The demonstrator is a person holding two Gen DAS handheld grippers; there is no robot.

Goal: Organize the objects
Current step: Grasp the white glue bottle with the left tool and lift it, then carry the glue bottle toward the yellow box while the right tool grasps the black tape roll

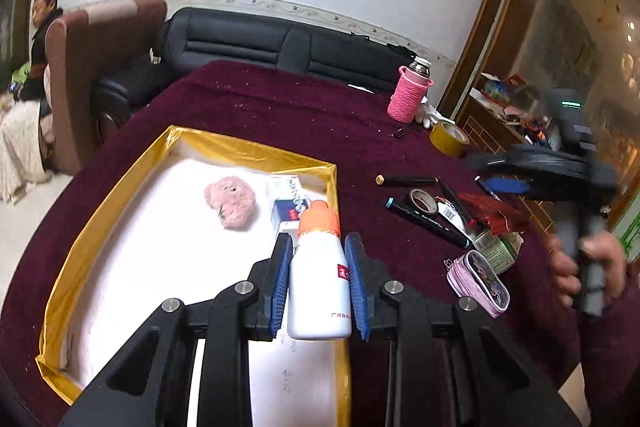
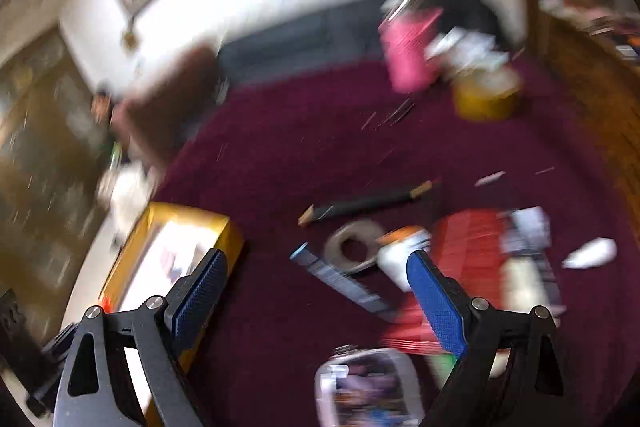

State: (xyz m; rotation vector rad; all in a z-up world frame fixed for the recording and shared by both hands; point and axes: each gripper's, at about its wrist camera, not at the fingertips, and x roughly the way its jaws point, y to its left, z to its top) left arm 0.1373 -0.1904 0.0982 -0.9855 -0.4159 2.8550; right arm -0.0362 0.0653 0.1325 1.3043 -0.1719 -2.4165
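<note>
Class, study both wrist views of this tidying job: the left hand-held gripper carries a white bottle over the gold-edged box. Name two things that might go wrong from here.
1. The white bottle is pinched low on its body by the left hand-held gripper, and its orange cap end sticks out unsupported, so it may tip or slip before reaching the gold-edged box.
2. The right hand-held gripper is open over crowded clutter and its view is blurred; it might knock the tape roll or pink pouch.
</note>
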